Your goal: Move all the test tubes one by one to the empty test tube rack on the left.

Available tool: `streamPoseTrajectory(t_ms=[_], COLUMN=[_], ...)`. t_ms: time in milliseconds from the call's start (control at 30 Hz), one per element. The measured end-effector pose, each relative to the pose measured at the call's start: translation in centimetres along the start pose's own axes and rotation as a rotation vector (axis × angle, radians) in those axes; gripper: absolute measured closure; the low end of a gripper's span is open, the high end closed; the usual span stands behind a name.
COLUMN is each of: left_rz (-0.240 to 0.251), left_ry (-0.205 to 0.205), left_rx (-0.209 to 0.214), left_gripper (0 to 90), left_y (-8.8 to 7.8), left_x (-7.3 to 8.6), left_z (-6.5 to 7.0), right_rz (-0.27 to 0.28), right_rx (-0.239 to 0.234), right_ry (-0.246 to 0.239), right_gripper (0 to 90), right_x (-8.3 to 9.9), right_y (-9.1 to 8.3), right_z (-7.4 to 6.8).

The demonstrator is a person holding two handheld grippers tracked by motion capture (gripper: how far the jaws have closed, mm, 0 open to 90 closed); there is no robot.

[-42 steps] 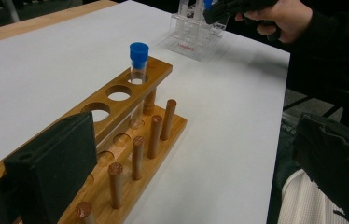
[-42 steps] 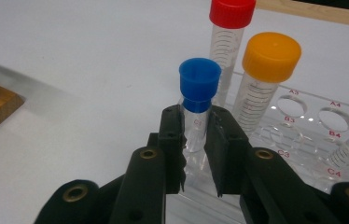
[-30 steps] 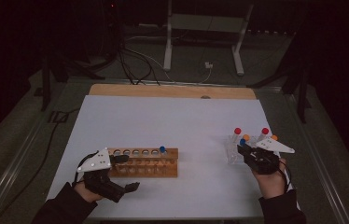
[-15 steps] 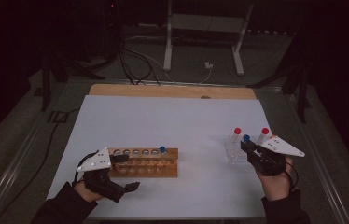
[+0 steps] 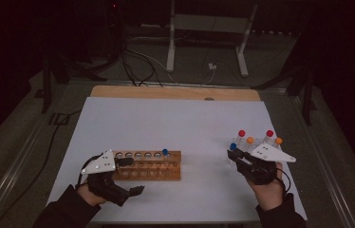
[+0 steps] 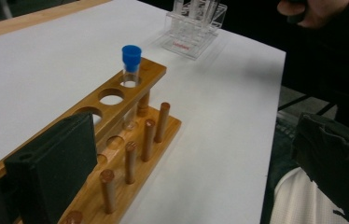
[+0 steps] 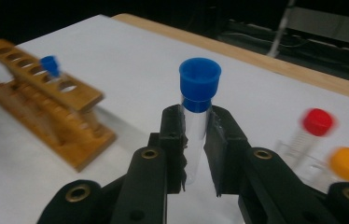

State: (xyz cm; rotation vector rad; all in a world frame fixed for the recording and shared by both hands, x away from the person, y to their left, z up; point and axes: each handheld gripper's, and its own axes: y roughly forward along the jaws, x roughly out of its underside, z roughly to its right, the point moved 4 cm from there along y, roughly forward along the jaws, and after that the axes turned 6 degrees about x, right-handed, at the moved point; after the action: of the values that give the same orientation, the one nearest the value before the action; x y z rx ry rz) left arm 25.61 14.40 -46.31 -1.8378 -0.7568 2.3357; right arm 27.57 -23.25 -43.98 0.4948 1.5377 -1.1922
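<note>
A clear, slender tube with a flared blue cap (image 7: 199,81) is clamped upright between the black padded jaws of the right claw (image 7: 196,140); the cap and a short length of glassy wall are seen above the pads. In the high view the right claw (image 5: 240,160) is held near the right edge of the counter (image 5: 175,118), just in front of a transparent plastic rack (image 5: 256,145). In that rack are stood four more tubes, two with red caps and two with orange caps. The clear rack (image 6: 193,28) is seen as a boxy, see-through frame with a red-lettered label on its base.

The counter is covered by a smooth, matt white sheet, with a strip of pale wood left bare along its far edge.

A wooden rack (image 5: 149,165) of warm, varnished timber is set at the left of the counter. It is built from a top rail bored with round holes and a base plate studded with a row of rounded pegs. A second blue-capped tube (image 6: 130,79) is stood in its end hole.

The left claw (image 5: 130,175) is kept at the near end of the wooden rack with its flat black jaws wide apart: one pad is laid against the rack's rail, the other is well off to the side, and nothing is pinched between them.
</note>
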Motion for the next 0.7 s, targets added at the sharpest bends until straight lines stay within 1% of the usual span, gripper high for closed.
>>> streamPoseTrajectory(t_ms=[100, 133, 167, 200, 333, 400, 467, 600, 667, 700], left_rz=[-0.003, -0.003, -0.005, -0.001, 0.008, 0.012, 0.01, 0.009, 0.009, 0.01], left_ry=[0.001, 0.003, 0.005, 0.005, 0.009, 0.009, 0.012, 0.015, 0.01, 0.01], left_rx=[0.001, 0.009, 0.006, 0.011, 0.011, 0.02, 0.03, 0.031, 0.043, 0.043], left_gripper=[1.3, 1.3, 1.4, 1.4, 1.4, 1.4, 1.4, 1.5, 1.9, 2.0], left_y=[0.2, 0.2, 0.3, 0.3, 0.4, 0.5, 0.7, 1.3, 1.6, 1.8], left_x=[-0.1, -0.1, -0.2, -0.2, -0.6, -0.8, -1.0, -1.0, -1.1, -1.2], left_z=[0.2, 0.3, 0.3, 0.4, 0.5, 0.7, 0.9, 1.2, 1.3, 1.4], right_rz=[-0.009, -0.011, -0.014, -0.018, -0.041, -0.05, -0.062, -0.075, -0.084, -0.088], right_rx=[-0.047, -0.055, -0.075, -0.091, -0.155, -0.186, -0.215, -0.264, -0.293, -0.306], right_ry=[-0.021, -0.026, -0.031, -0.034, -0.059, -0.08, -0.093, -0.12, -0.134, -0.143], right_gripper=[76.6, 76.6, 76.6, 76.6, 76.6, 76.6, 76.6, 76.6, 76.6, 76.6], right_x=[-0.1, -0.1, -0.1, -0.1, 0.2, 0.3, 0.4, 0.6, 0.7, 0.8], right_y=[0.3, 0.4, 0.6, 0.7, 1.3, 1.6, 1.9, 2.4, 2.7, 2.8], right_z=[-1.4, -1.7, -2.3, -2.7, -4.7, -5.7, -6.7, -8.4, -9.3, -9.8])
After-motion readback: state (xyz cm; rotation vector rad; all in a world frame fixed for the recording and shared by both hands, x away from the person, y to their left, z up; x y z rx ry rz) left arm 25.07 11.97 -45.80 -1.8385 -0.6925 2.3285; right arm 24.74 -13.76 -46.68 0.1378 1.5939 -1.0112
